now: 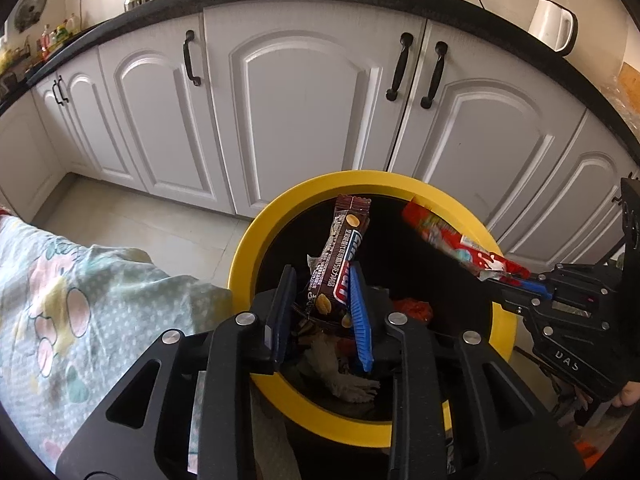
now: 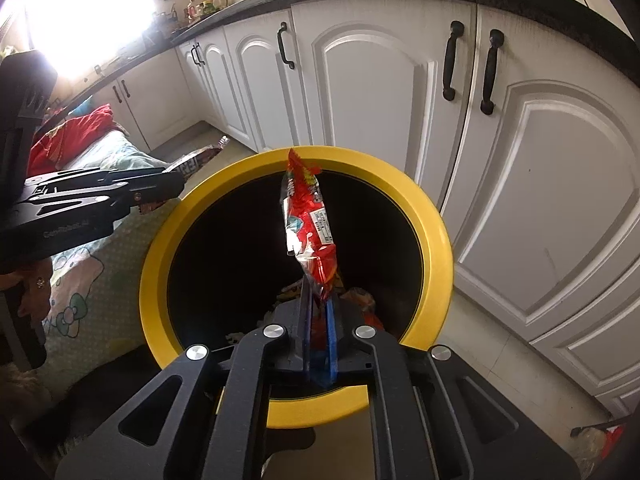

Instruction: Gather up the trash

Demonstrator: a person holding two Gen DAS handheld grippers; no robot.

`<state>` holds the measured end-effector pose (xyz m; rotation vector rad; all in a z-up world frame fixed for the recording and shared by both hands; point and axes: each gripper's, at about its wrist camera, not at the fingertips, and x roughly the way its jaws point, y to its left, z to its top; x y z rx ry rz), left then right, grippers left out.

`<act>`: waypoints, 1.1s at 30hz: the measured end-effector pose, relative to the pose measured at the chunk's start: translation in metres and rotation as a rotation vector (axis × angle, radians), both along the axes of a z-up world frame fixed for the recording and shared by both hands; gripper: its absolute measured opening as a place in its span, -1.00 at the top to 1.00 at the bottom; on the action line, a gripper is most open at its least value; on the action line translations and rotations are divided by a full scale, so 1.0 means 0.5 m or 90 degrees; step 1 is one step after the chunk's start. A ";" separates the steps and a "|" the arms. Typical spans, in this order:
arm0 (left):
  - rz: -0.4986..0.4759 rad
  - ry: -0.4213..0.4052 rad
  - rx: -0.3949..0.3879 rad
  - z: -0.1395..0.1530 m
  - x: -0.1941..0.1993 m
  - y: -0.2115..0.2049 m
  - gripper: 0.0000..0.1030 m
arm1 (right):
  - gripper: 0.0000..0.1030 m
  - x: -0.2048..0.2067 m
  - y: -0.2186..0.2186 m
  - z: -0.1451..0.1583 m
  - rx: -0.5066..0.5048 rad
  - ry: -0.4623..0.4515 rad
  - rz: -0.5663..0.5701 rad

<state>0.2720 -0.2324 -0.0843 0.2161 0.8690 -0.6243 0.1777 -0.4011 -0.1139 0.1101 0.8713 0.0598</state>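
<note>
A black bin with a yellow rim stands on the floor below both grippers. My left gripper hangs over its mouth. A brown snack-bar wrapper stands upright between the jaws and leans on the light-blue finger. A gap shows beside the dark finger. My right gripper is shut on the lower end of a red snack wrapper, which sticks up over the bin opening. The left wrist view shows that gripper and red wrapper from the side. Crumpled trash lies inside the bin.
White cabinet doors with black handles stand close behind the bin under a dark counter. A floral cloth covers something left of the bin, with a red cloth further back. A white jug stands on the counter.
</note>
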 end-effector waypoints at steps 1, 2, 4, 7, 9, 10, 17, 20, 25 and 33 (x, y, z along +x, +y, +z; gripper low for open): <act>0.000 0.001 0.002 -0.003 0.001 -0.001 0.61 | 0.79 0.000 0.000 -0.002 0.000 0.001 -0.001; -0.001 0.003 0.003 -0.006 0.004 -0.001 0.59 | 0.75 0.000 -0.001 -0.003 0.001 0.002 -0.002; 0.001 0.005 0.007 -0.009 0.005 0.000 0.47 | 0.65 0.001 -0.002 -0.004 -0.001 0.003 -0.004; 0.004 0.007 0.009 -0.012 0.006 0.005 0.26 | 0.59 -0.001 -0.003 -0.007 -0.001 0.005 -0.007; 0.005 0.004 0.010 -0.012 0.005 0.006 0.15 | 0.54 -0.003 -0.003 -0.005 -0.002 0.004 -0.009; 0.006 0.004 0.011 -0.011 0.004 0.007 0.13 | 0.52 -0.004 -0.005 -0.004 -0.002 0.002 -0.011; 0.021 -0.017 0.004 0.018 -0.020 0.032 -0.19 | 0.22 -0.022 -0.005 0.026 -0.008 -0.020 -0.025; 0.037 -0.030 -0.004 0.041 -0.034 0.056 -0.45 | 0.03 -0.041 0.000 0.052 -0.010 -0.039 -0.032; 0.067 -0.061 -0.023 0.088 -0.070 0.103 -0.79 | -0.43 -0.084 0.021 0.106 -0.019 -0.092 -0.036; 0.127 -0.113 -0.031 0.138 -0.147 0.193 -0.79 | -0.78 -0.148 0.078 0.187 -0.025 -0.167 -0.035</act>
